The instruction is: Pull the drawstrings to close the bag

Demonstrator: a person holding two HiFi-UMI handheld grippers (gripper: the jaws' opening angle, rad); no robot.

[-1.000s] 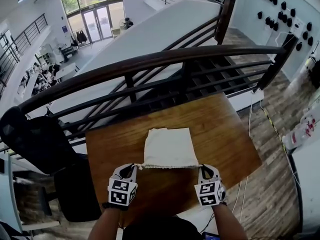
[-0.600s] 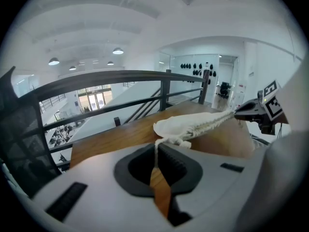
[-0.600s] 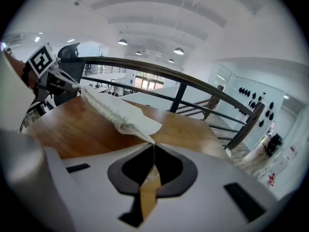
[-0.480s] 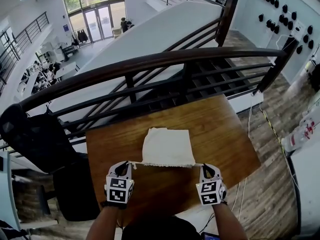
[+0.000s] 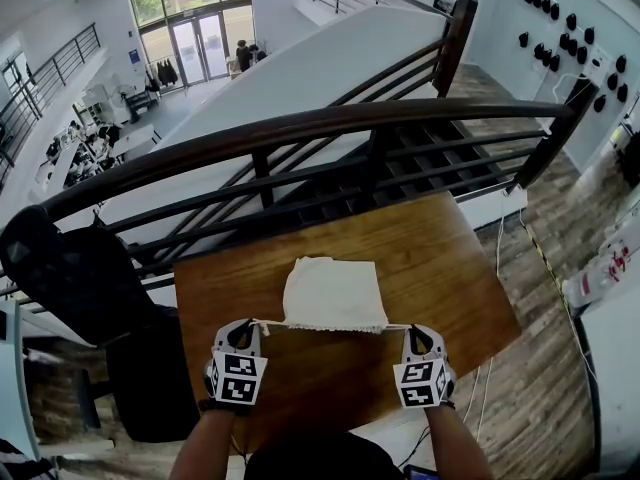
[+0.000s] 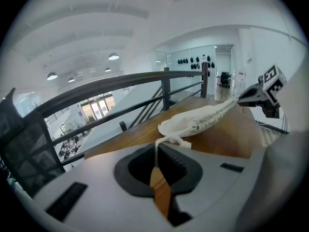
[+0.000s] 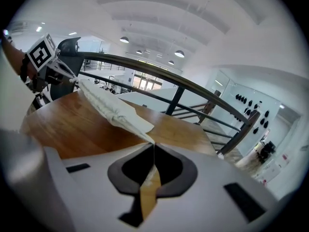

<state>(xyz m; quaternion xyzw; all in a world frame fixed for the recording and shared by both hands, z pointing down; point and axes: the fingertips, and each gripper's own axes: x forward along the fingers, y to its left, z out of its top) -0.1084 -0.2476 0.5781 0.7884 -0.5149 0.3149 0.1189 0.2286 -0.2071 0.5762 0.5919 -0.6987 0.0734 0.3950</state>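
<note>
A cream cloth drawstring bag (image 5: 333, 294) lies flat on the wooden table (image 5: 440, 258), its gathered mouth toward me. My left gripper (image 5: 248, 330) is shut on the left drawstring (image 5: 268, 323), which runs taut from the bag's mouth. My right gripper (image 5: 415, 333) is shut on the right drawstring (image 5: 397, 327). In the left gripper view the cord (image 6: 156, 151) enters the shut jaws, with the puckered bag (image 6: 198, 121) beyond and the other gripper (image 6: 263, 93) at the far end. In the right gripper view the bag's corner (image 7: 145, 137) meets the shut jaws.
A dark metal railing (image 5: 300, 133) runs along the table's far edge, with a stairwell beyond. A black chair (image 5: 70, 278) stands to the table's left. A white counter (image 5: 615, 348) and cables on the floor lie to the right.
Both grippers have moved outward, away from each other, drawing the strings longer. The bag's mouth has narrowed and puckered and the bag has shifted slightly away from me.
</note>
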